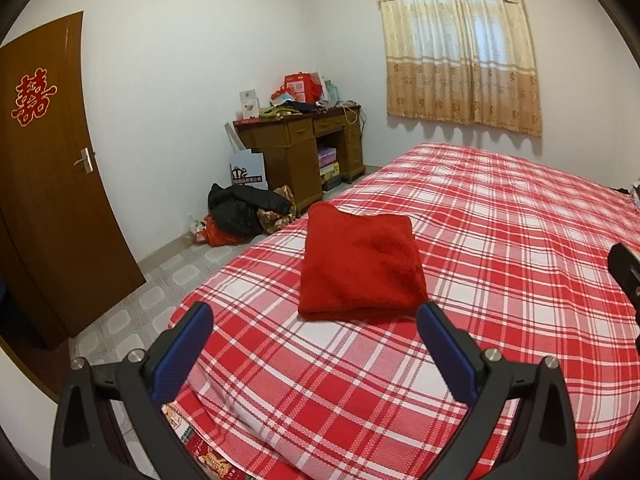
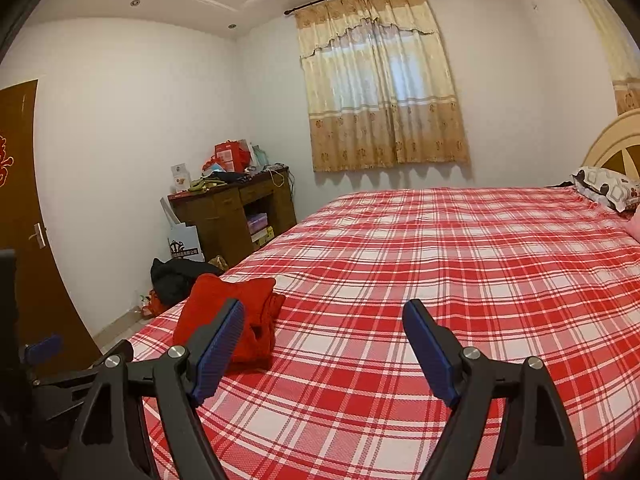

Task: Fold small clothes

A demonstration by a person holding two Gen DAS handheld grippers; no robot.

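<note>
Bed (image 1: 500, 216): plaid red-white woven sheet, flat, matte.
Red garment (image 1: 360, 264): folded fleecy square near the bed's left edge; likely soft, light, limp; best pinched at a layered hem corner.
Left gripper (image 1: 316, 320): spread wide, empty.
Right gripper (image 2: 324, 320): spread wide, empty.
</note>
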